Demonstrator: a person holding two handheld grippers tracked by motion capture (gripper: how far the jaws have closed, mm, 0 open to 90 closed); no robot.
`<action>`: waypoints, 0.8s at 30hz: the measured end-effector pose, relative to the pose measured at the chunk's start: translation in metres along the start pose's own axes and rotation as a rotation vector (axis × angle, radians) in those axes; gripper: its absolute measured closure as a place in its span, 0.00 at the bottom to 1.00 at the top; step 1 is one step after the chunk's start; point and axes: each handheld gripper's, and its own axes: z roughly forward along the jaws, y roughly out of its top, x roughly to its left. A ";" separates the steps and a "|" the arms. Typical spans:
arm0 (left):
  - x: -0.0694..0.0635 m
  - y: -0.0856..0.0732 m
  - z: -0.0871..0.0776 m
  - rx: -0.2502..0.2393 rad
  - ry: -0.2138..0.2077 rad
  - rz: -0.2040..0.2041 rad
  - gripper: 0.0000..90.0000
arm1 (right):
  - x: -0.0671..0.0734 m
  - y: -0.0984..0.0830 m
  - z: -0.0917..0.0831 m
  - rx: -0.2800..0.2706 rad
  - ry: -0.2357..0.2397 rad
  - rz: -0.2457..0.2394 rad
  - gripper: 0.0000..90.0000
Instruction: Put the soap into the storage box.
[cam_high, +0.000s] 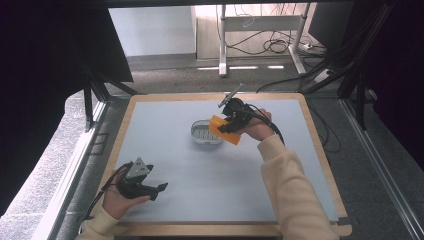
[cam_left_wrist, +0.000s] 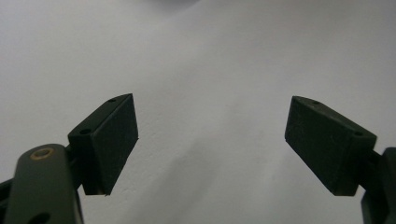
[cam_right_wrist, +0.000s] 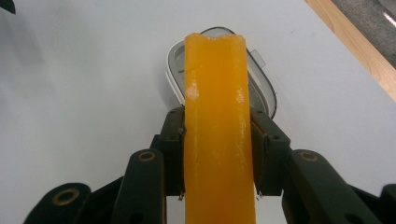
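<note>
An orange bar of soap (cam_high: 223, 129) hangs over the near right rim of a small oval soap dish (cam_high: 202, 133) in the middle of the table. My right gripper (cam_high: 229, 126) is shut on the orange soap (cam_right_wrist: 218, 135), whose far end reaches above the clear dish (cam_right_wrist: 261, 79). Both pads press its sides. At the table's near left my left gripper (cam_high: 161, 188) rests low over the mat, held by a hand. Its jaws stand wide apart with nothing between them, and the fingertips (cam_left_wrist: 109, 140) frame bare mat.
The grey-blue mat (cam_high: 210, 175) covers a wooden table (cam_high: 320, 150) with a raised edge. Dark curtains flank both sides. A desk frame with cables stands on the floor beyond the far edge.
</note>
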 end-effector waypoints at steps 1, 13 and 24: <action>0.000 0.000 0.000 0.001 0.000 0.001 0.19 | -0.001 0.000 0.000 -0.001 0.004 0.000 0.69; 0.000 0.000 0.000 0.001 -0.001 0.001 0.19 | -0.009 0.009 0.010 -0.008 0.022 -0.003 0.69; 0.000 0.000 0.000 -0.001 0.000 0.001 0.19 | -0.020 0.016 0.021 -0.005 0.020 -0.007 0.69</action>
